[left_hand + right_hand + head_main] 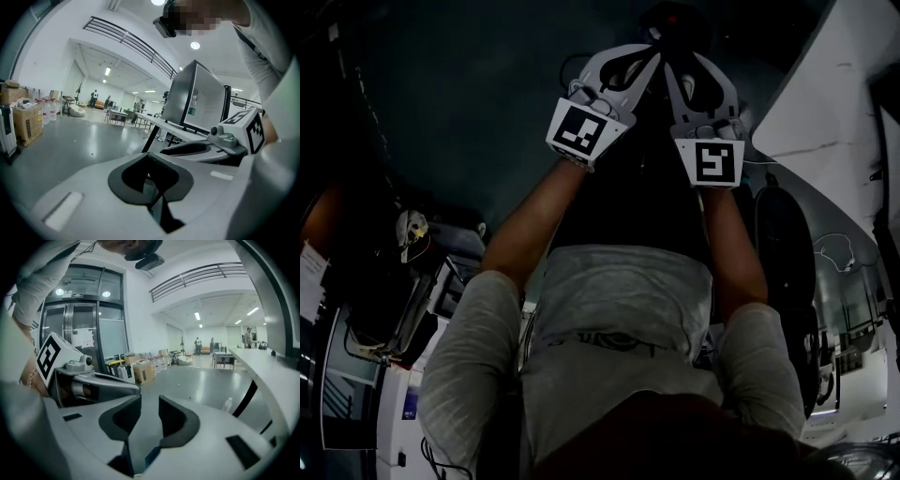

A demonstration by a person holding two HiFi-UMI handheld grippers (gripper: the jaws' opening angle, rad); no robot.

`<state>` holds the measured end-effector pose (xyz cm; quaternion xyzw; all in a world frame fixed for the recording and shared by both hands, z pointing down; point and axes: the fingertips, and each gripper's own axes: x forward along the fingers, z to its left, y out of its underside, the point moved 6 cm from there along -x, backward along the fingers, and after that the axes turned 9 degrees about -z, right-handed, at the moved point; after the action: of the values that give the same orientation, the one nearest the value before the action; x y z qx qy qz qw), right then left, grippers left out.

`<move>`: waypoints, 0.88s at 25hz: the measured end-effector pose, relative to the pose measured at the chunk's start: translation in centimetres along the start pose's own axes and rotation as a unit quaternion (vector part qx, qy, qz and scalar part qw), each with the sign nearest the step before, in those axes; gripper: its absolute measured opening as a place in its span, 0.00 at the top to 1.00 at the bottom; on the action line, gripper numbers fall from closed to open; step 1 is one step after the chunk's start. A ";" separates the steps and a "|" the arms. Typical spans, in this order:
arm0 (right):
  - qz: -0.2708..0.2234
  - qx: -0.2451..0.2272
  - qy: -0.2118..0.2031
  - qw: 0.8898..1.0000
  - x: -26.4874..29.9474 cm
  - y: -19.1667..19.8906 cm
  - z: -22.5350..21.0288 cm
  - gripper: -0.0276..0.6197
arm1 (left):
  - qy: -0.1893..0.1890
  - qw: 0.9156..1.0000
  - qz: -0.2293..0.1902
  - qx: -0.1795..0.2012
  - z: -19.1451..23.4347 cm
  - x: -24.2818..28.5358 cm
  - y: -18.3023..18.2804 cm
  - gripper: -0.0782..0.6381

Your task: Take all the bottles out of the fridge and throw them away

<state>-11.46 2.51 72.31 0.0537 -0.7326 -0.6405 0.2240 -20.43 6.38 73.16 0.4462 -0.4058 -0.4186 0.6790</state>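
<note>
Boxy fridge (194,96), glossy grey floor (70,150)

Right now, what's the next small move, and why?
Probably swing both grippers toward the fridge on the table: the right gripper is open and empty, the left gripper shut on nothing.

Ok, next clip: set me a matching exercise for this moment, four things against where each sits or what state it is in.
Things:
A. right tool
B. brown cardboard box
C. small clear plastic bottle
D. grey metal fridge

Places or states:
1. standing on the long white table
2. jaws apart, nothing between them
3. on the floor against the wall
4. on the floor beside the black table leg

Pairs: A-2, B-3, C-4, D-1.
</note>
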 end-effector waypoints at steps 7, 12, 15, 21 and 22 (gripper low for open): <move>-0.028 -0.001 -0.001 1.000 -1.5 -6.7 -0.1 0.83 | 0.000 1.000 -0.022 0.007 -1.4 -1.0 -6.8 0.88; -0.046 -0.004 -0.006 0.999 -3.1 -12.1 0.2 0.88 | 0.002 0.999 -0.035 0.011 -3.1 -2.0 -12.2 0.88; -0.051 -0.006 -0.007 0.999 -3.9 -15.1 0.1 0.90 | 0.005 0.999 -0.038 0.013 -4.1 -2.4 -15.2 0.88; -0.062 -0.003 -0.010 0.998 -5.6 -20.7 0.3 0.93 | 0.006 0.999 -0.049 0.023 -5.7 -3.4 -20.8 0.88; -0.065 0.003 -0.008 0.998 -5.9 -21.5 0.4 0.94 | 0.009 0.998 -0.057 0.024 -5.9 -3.6 -21.7 0.88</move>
<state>-10.81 1.26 50.02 0.0969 -0.7316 -0.6517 0.1752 -20.56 5.88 50.40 0.4887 -0.3838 -0.4425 0.6467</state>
